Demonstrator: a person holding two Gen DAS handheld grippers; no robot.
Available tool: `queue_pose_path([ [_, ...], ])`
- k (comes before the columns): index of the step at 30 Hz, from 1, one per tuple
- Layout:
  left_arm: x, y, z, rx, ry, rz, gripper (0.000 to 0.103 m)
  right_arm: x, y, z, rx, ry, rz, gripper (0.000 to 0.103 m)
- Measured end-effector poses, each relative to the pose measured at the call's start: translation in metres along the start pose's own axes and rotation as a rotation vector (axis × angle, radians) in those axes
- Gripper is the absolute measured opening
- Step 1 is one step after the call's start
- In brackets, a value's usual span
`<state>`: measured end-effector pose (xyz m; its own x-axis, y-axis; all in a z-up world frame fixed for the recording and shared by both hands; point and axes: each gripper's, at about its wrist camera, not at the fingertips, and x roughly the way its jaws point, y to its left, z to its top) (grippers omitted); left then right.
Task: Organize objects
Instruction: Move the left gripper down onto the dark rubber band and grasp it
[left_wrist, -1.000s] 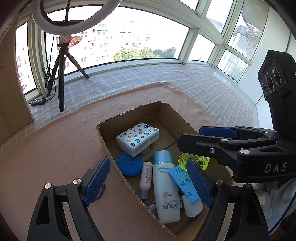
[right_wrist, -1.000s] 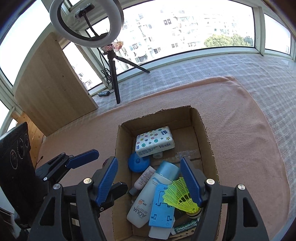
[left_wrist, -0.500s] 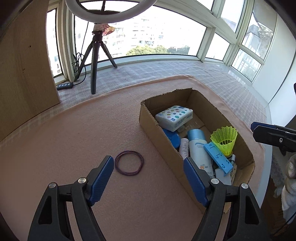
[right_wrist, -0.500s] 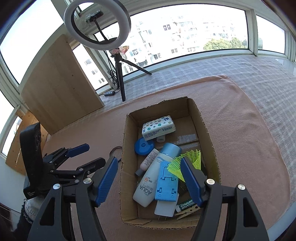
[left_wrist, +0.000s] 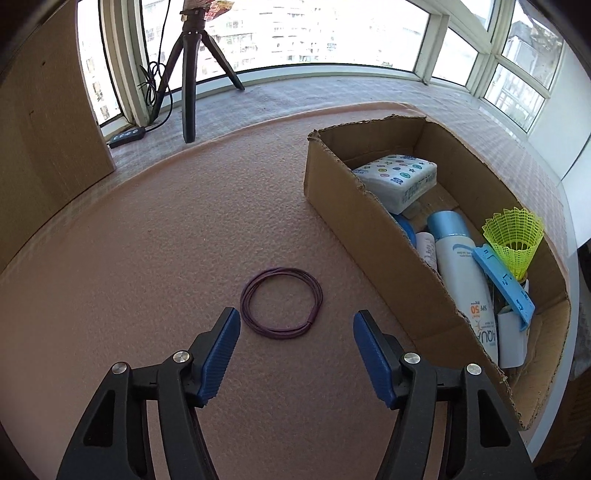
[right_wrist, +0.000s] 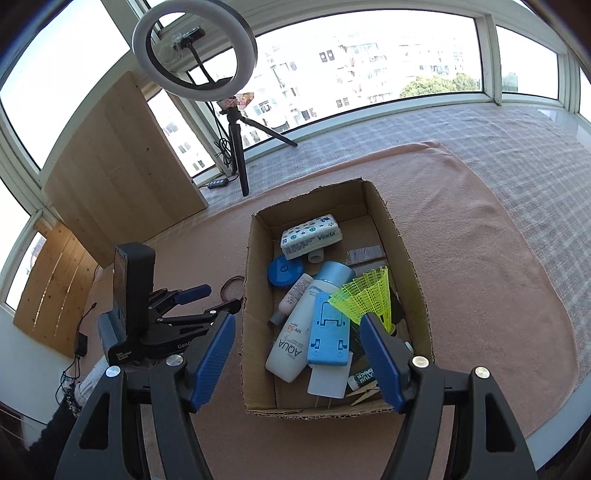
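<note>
Two grippers are mine. My left gripper (left_wrist: 296, 323) sits low in the frame's centre, its jaws closing with nothing pressed between them; the purple wire loop (left_wrist: 280, 302) lies on the pink mat (left_wrist: 147, 258) just beyond the tips. My right gripper (right_wrist: 297, 332) hangs fairly wide and empty above the cardboard box (right_wrist: 410, 280) at mid-frame, over the sunscreen bottle (right_wrist: 295, 332) and yellow shuttlecock (right_wrist: 365, 295).
</note>
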<state>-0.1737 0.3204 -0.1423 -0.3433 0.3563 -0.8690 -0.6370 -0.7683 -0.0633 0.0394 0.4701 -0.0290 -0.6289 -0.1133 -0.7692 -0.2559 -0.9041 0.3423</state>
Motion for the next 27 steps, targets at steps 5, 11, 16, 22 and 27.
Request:
queue_pose_path([
  [5,0.015,-0.003,0.002,0.001,0.027,0.048,0.065,-0.001,-0.005,-0.001,0.015,0.002,-0.004,0.066],
  [11,0.021,-0.006,0.007,0.001,0.020,0.058,0.043,-0.002,-0.012,-0.003,0.037,0.006,-0.010,0.066],
  [16,0.021,-0.013,0.009,0.013,0.025,0.044,0.009,-0.003,-0.014,-0.004,0.046,0.008,-0.012,0.066],
  [22,0.020,-0.010,0.008,-0.011,0.026,0.011,0.006,-0.004,-0.015,-0.004,0.047,0.006,-0.013,0.066],
  [27,0.015,-0.001,0.007,-0.035,0.021,0.007,0.006,-0.003,-0.018,-0.005,0.053,0.007,-0.018,0.066],
])
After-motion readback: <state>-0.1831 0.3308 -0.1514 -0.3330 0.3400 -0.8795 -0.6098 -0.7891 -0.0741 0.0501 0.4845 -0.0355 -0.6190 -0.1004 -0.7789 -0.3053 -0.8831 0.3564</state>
